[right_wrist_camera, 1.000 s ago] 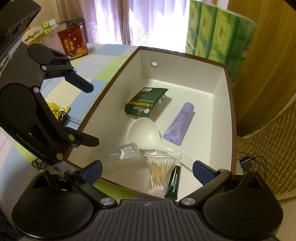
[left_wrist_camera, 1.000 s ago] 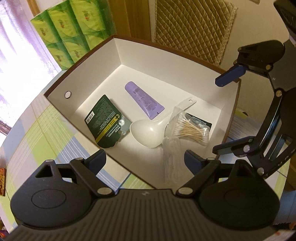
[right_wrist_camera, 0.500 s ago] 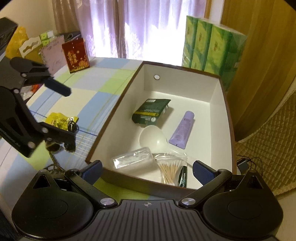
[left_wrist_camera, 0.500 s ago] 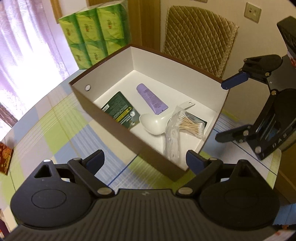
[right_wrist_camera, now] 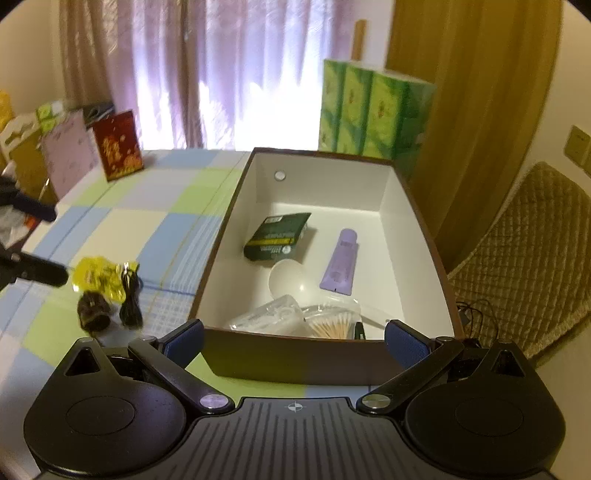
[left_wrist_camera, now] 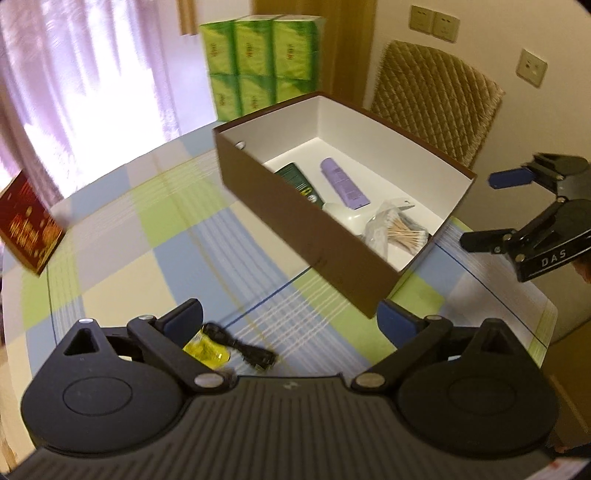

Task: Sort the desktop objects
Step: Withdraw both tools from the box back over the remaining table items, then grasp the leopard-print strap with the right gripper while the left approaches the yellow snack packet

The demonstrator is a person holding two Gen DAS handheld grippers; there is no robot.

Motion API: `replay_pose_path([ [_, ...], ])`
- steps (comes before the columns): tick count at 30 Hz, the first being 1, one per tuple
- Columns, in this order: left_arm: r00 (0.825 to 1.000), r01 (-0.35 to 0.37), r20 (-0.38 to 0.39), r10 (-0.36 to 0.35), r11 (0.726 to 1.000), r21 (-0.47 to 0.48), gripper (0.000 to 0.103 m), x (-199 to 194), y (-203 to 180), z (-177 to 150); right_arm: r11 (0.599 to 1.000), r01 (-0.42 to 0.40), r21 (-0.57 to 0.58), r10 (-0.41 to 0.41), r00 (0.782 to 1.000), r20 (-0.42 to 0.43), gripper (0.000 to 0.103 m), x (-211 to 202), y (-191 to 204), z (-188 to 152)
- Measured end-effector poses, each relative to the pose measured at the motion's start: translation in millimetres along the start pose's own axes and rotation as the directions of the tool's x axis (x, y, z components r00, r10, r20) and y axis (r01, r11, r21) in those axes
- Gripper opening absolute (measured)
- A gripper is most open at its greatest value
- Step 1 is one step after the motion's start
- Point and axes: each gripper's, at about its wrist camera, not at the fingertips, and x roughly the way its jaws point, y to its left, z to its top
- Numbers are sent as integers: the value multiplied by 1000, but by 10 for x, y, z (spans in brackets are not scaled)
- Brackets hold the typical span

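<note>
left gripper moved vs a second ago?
Yes. The left gripper, jaws opening and empty, has pulled back from the box, now over the tablecloth near the yellow packet.

Cream walls [left_wrist_camera: 480, 48]; three beige switch plates [left_wrist_camera: 436, 25] high on wall in left wrist view. Sheer mauve curtains [right_wrist_camera: 207, 55] over bright window, daylight blown out white behind them. Tan drape or wood-toned panel [right_wrist_camera: 476, 92] right of window. Chair with quilted olive-gold cover [left_wrist_camera: 436, 96] at table's far side. Table under checked cloth [left_wrist_camera: 177, 236]: blue, green, cream squares. Stack of green tissue packs [right_wrist_camera: 373, 110] by curtains. Dark cable [right_wrist_camera: 476, 314] trailing beside chair.
</note>
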Motion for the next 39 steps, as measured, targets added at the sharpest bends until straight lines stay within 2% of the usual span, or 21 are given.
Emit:
replay_pose_path([
  [7,999,-35,37,38,996,-86,99,-206,161,-328,990,13,141,-21,998,59,101,-143,157,-195],
  [13,998,-43,27,50,976,-214,99,-275,285,-656,979,-28,200,24,999,23,101,-122,378,-387],
  [17,999,-41,-15,39,960,-277,99,-224,329,-906,984,-40,171,53,996,-67,101,20,595,-514],
  [20,998,-53,-60,37,949,-310,99,-176,349,-1088,986,-64,155,81,991,-102,101,84,738,-599],
  [26,993,-94,-102,62,936,-340,99,-163,361,-1344,985,-96,144,115,984,-133,101,180,932,-703],
  [30,989,-133,-112,100,928,-349,99,-172,394,-1439,990,-84,114,101,984,-150,101,258,1028,-727],
  [34,986,-149,-121,111,911,-384,99,-165,471,-1510,994,-82,79,94,983,-159,101,347,1108,-752],
  [39,984,-165,-133,118,888,-429,99,-154,581,-1596,990,-124,66,134,977,-169,101,469,1203,-774],
])
